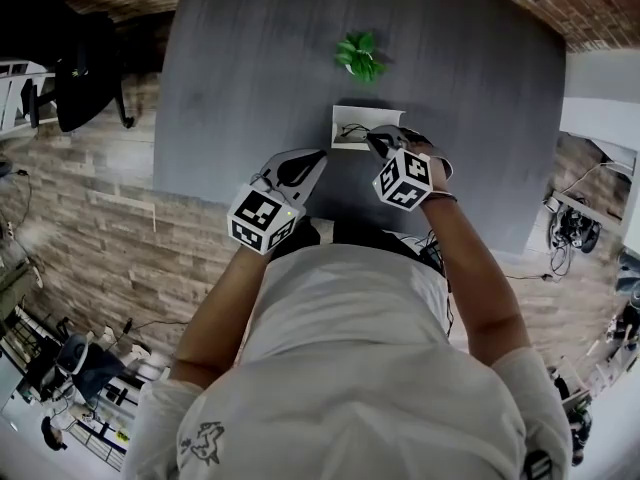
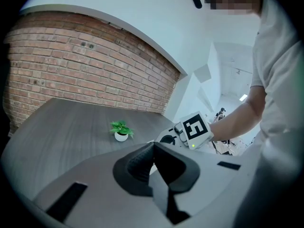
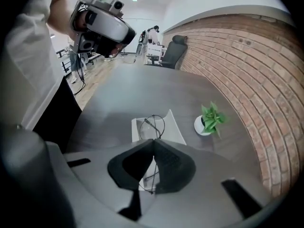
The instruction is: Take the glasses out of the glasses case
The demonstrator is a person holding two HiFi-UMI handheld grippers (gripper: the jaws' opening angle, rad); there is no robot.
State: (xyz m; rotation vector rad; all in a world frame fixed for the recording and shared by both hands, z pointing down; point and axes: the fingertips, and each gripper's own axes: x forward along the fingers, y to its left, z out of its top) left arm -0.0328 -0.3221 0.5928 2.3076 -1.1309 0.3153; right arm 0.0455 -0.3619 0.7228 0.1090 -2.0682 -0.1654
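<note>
Right gripper (image 3: pixel 153 144): jaws closed on the glasses (image 3: pixel 153 126), a thin wire frame. One side arm of the frame runs down through the pinch at the lower centre of the right gripper view. A round lens loop stands above the jaw tips, in front of the open case (image 3: pixel 173 127). Whether the frame touches the case cannot be told.

Left gripper (image 2: pixel 153 147): jaws together at the lower centre of its own view, with nothing between them. It sits above the table (image 2: pixel 61 127), apart from the case. The marker cube of the right gripper shows just right of centre in that view.

In the head view, the right gripper (image 1: pixel 378 140) is at the centre right, with its tip at the case (image 1: pixel 345 118). The left gripper (image 1: pixel 308 165) is near it, to the left and slightly lower.

The case is white and open, lying on the dark grey table (image 1: pixel 260 68) near its lower edge in the head view.

A small potted plant (image 1: pixel 358 56) stands on the table above the case, well apart from it. In the right gripper view the plant (image 3: pixel 209 120) is to the right of the case.

A brick wall (image 3: pixel 237 56) fills the right side of the right gripper view. An office chair (image 3: pixel 173 49) stands at the far end of the table, at upper centre.

The person's white shirt (image 1: pixel 340 348) fills the lower half of the head view.
</note>
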